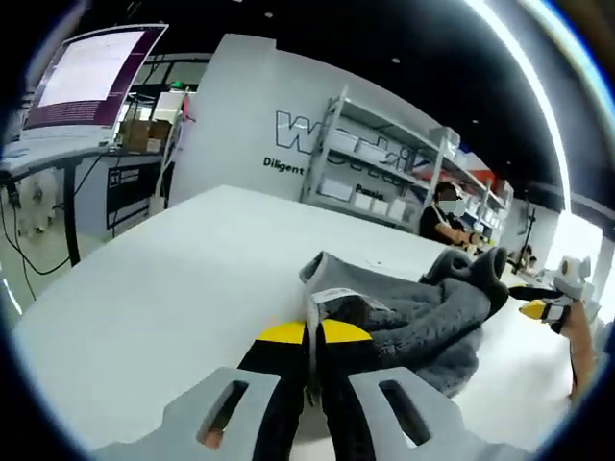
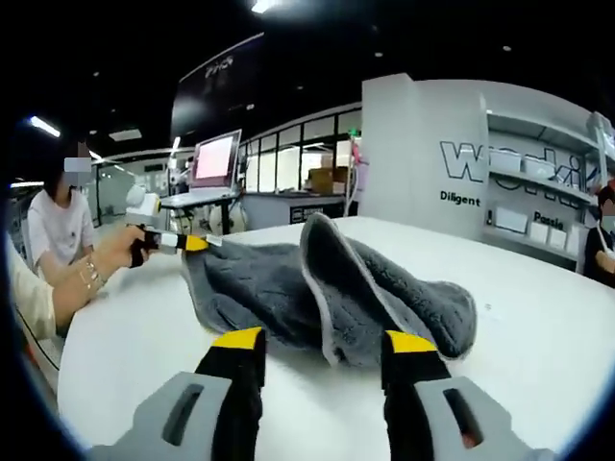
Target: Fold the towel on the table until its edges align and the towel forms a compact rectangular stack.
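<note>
Left gripper view: your left tongs [image 1: 309, 338] are clenched on the towel [image 1: 423, 312], yellow tips pinched together on a corner with a white label sticking up between them. The towel is grey, bunched in a loose heap on the white tabletop [image 1: 163, 288], running away from the tips toward the right. At the far right edge your right tongs [image 1: 531, 302] come into view, yellow tip showing, held in a hand [image 1: 577, 336], close to the far end of the towel. Can't tell from here whether they touch it. Behind the tabletop: a monitor [image 1: 91, 77] at upper left, a shelf rack [image 1: 404, 168] along the white wall, a person [image 1: 444, 216] seated at the back.

Right gripper view: at left, your left tongs [image 2: 183, 242] pinch the towel's far corner, held in a hand [image 2: 110, 252]; a second person [image 2: 58, 226] sits behind. The towel [image 2: 327, 279] lies mid-tabletop [image 2: 538, 288], crumpled, one fold standing up as a ridge with a pale hem. Your right tongs [image 2: 325, 342] are released, tips wide apart, nothing between them, sitting just short of the towel's near edge. Laptop [image 2: 216, 158] on a stand in the background.
</note>
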